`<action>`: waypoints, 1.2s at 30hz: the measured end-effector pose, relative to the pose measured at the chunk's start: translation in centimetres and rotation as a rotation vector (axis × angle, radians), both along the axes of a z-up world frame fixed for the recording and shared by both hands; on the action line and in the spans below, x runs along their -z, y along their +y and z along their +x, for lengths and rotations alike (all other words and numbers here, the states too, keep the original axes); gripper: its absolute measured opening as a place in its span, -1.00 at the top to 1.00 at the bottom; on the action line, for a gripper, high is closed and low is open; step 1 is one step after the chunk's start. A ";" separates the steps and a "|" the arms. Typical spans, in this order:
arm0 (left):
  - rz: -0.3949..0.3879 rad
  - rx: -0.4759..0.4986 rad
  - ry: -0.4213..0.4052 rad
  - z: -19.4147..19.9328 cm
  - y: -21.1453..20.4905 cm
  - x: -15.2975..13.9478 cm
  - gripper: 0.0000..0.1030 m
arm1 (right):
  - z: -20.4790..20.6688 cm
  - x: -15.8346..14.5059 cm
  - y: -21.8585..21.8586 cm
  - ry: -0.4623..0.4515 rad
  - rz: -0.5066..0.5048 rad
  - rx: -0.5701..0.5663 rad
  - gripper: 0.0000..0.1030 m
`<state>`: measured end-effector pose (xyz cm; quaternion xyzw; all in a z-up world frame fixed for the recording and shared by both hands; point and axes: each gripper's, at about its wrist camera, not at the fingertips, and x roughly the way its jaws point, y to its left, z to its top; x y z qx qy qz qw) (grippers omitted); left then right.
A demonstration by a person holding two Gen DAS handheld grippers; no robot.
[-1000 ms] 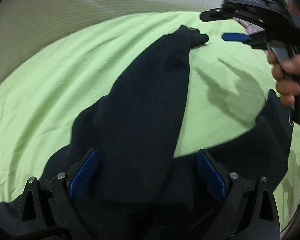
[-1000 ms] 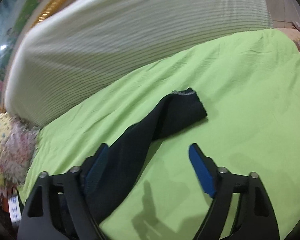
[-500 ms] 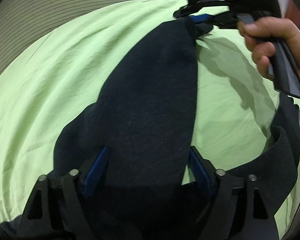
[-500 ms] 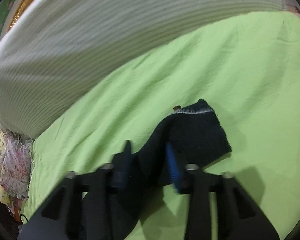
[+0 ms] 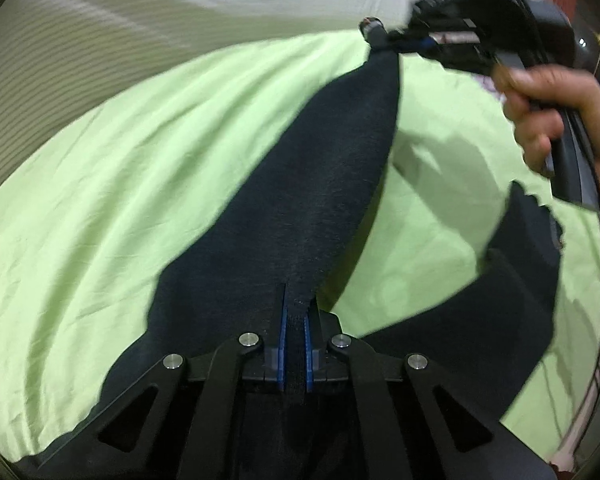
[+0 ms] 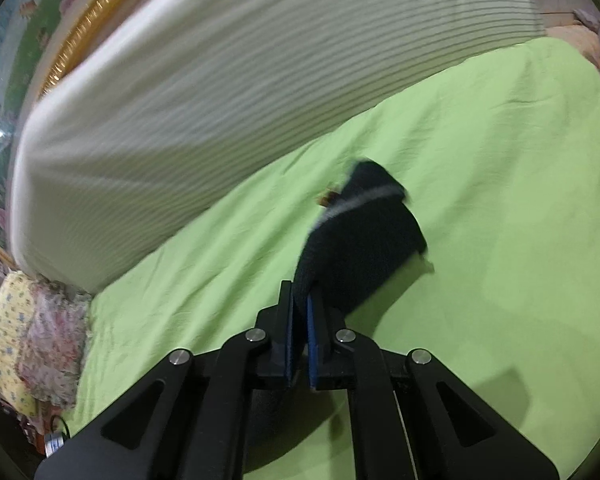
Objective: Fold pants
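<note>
Dark navy pants [image 5: 320, 184] lie spread on a light green bedsheet [image 5: 120, 184]. My left gripper [image 5: 295, 312] is shut on the cloth near the crotch, a fold pinched between its blue pads. One leg runs up and away to my right gripper [image 5: 396, 42], held by a person's hand [image 5: 540, 108] at the upper right. In the right wrist view my right gripper [image 6: 300, 300] is shut on that leg near its cuff [image 6: 364, 232], which hangs lifted off the green sheet [image 6: 500, 200]. The other leg [image 5: 512, 280] lies at the right.
A white ribbed mattress or bolster [image 6: 240, 92] runs along the far side of the bed. A floral pillow [image 6: 32, 340] lies at the left end. Beyond it a gold-framed headboard [image 6: 84, 28] shows. The bed's edge falls away at the lower right of the left wrist view.
Both grippers went from open to shut on the pants, the left at the crotch, the right at the leg's cuff end. Both have risen a little, lifting the cloth.
</note>
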<state>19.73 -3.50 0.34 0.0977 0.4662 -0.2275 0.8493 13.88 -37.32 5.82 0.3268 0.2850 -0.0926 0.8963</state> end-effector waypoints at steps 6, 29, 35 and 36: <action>-0.060 0.033 -0.013 -4.1 2.1 -3.4 0.93 | -7.9 -0.4 1.1 -0.074 0.047 0.050 0.87; -0.048 0.007 -0.013 -13.2 1.0 1.0 0.89 | -24.2 10.0 4.5 -0.014 0.130 0.285 0.87; -0.064 -0.045 0.030 -14.0 2.0 1.5 0.63 | -24.4 10.6 4.6 0.040 0.165 0.305 0.79; -0.079 -0.064 0.042 -14.1 2.5 1.6 0.62 | -24.6 10.5 4.6 0.042 0.166 0.307 0.76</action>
